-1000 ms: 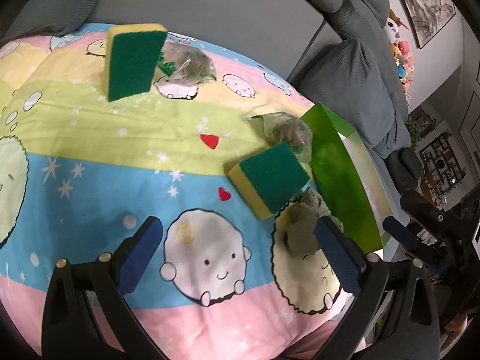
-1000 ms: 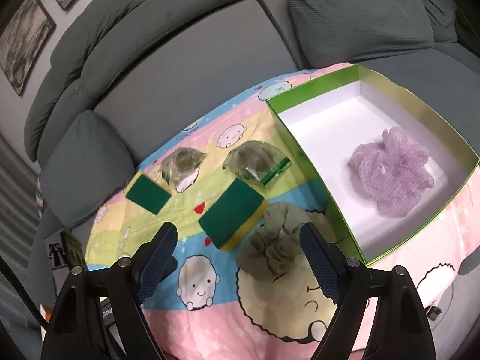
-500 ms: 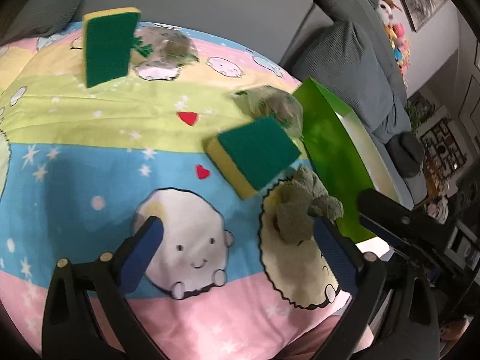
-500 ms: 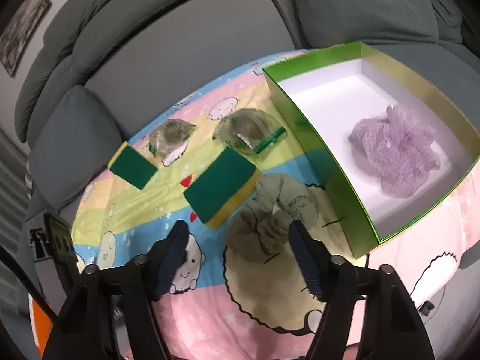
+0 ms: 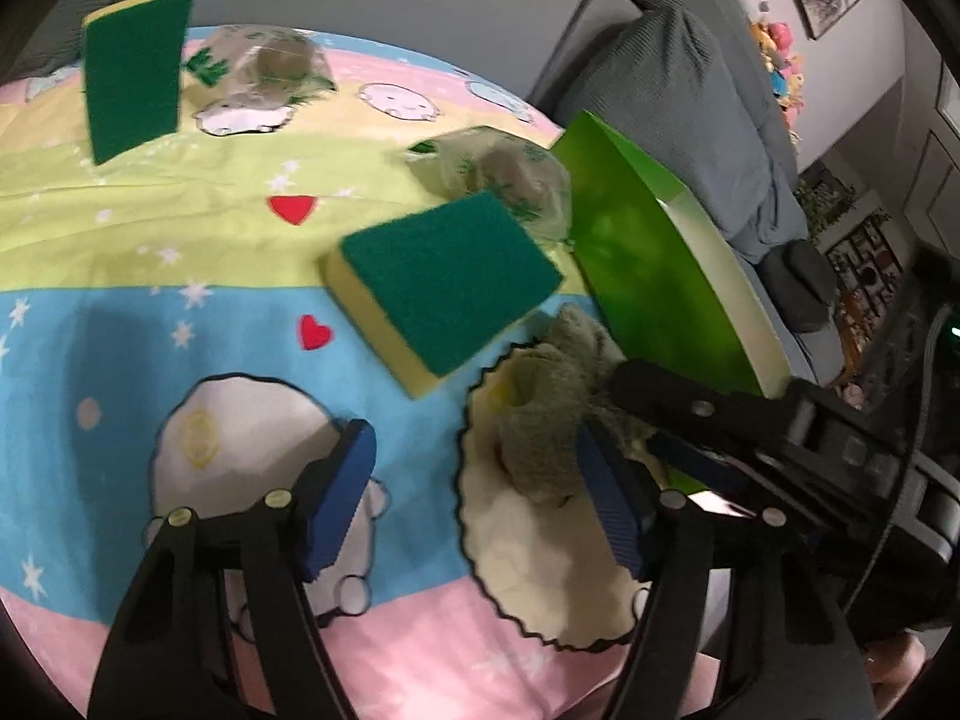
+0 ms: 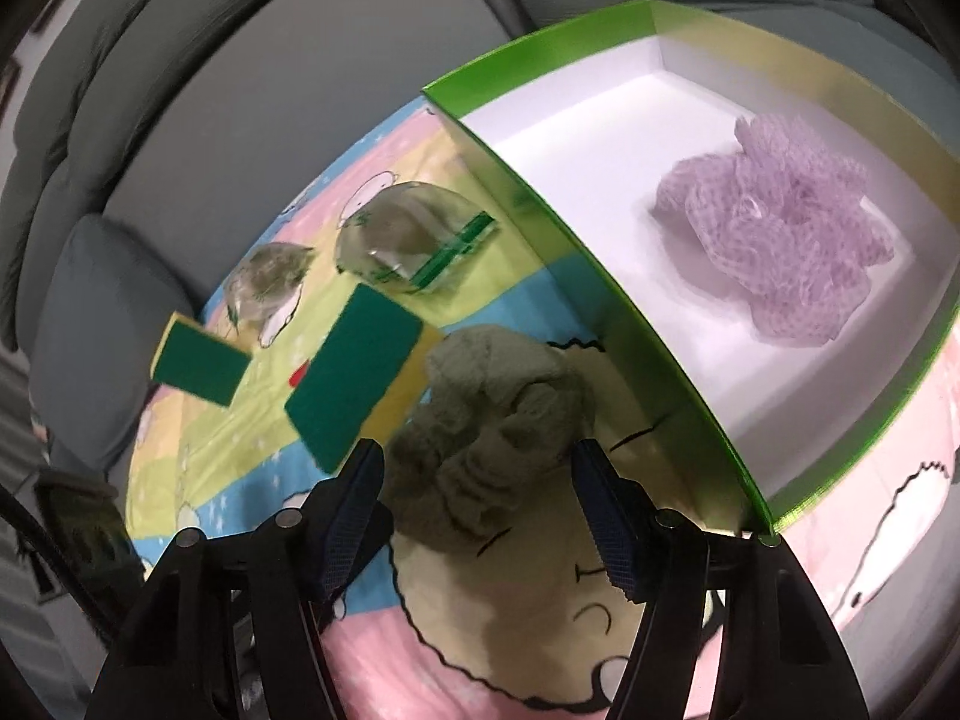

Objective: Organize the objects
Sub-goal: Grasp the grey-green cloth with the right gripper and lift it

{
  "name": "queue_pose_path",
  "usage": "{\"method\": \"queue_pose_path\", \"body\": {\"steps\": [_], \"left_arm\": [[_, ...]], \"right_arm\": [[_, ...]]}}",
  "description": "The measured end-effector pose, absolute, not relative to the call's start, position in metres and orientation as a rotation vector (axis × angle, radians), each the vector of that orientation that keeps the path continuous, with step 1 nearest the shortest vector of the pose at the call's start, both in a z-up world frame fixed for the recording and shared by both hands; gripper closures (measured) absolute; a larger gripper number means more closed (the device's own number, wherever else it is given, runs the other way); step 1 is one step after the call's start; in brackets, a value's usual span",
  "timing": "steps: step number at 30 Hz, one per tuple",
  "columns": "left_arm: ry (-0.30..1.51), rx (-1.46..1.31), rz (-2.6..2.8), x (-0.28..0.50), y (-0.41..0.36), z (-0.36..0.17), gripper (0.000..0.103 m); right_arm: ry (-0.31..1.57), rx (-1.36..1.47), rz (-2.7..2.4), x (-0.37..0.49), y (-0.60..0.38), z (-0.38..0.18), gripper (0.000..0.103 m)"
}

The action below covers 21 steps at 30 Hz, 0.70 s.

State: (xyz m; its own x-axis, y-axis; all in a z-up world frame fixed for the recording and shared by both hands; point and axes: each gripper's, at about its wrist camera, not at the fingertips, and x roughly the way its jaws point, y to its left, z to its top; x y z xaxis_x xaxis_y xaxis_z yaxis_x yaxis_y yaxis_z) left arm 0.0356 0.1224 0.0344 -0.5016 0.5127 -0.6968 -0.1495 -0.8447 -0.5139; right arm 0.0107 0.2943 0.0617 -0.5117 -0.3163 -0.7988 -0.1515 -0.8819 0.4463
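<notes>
The right gripper (image 6: 480, 504) stood wide open with the olive scrunchie (image 6: 492, 420) lying between its jaws, ungripped, just beside the green box (image 6: 606, 294). The left gripper (image 5: 480, 504) was also open, holding nothing. Only the right wrist view showed the lilac scrunchie (image 6: 774, 234) inside the box; the left saw the box's outer wall alone.

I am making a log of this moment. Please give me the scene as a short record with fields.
surface: cartoon blanket on a grey sofa
box: green, open, holds a purple puff
green puff: on the blanket beside the box, between the open fingers of the right tool
left tool: open, holds nothing
sponges: near sponge, far sponge, both on the blanket
bagged items: near bag, far bag
</notes>
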Motion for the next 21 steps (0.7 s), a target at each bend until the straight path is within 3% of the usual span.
{"method": "queue_pose_path", "body": {"steps": [2,4,10,13,18,21], "left_arm": [[-0.546,-1.283,2.357,0.034,0.126,0.033,0.038],[-0.532,-1.285,2.353,0.033,0.129,0.032,0.047],[-0.528,-1.282,2.343,0.029,0.13,0.03,0.057],[-0.518,-1.281,2.335,0.03,0.133,0.028,0.07],[-0.496,-1.278,2.324,0.027,0.135,0.028,0.08],[-0.497,-1.27,2.311,0.027,0.135,0.029,0.084]], "right_arm": [[-0.755,1.515,-2.532,0.008,0.295,0.057,0.035],[-0.763,1.52,-2.528,0.005,0.295,0.054,0.036],[-0.8,1.539,-2.512,-0.002,0.295,0.044,0.045],[-0.808,1.531,-2.522,-0.002,0.293,0.042,0.052],[-0.803,1.524,-2.478,-0.004,0.288,0.041,0.071],[-0.812,1.51,-2.442,-0.003,0.286,0.04,0.074]]}}
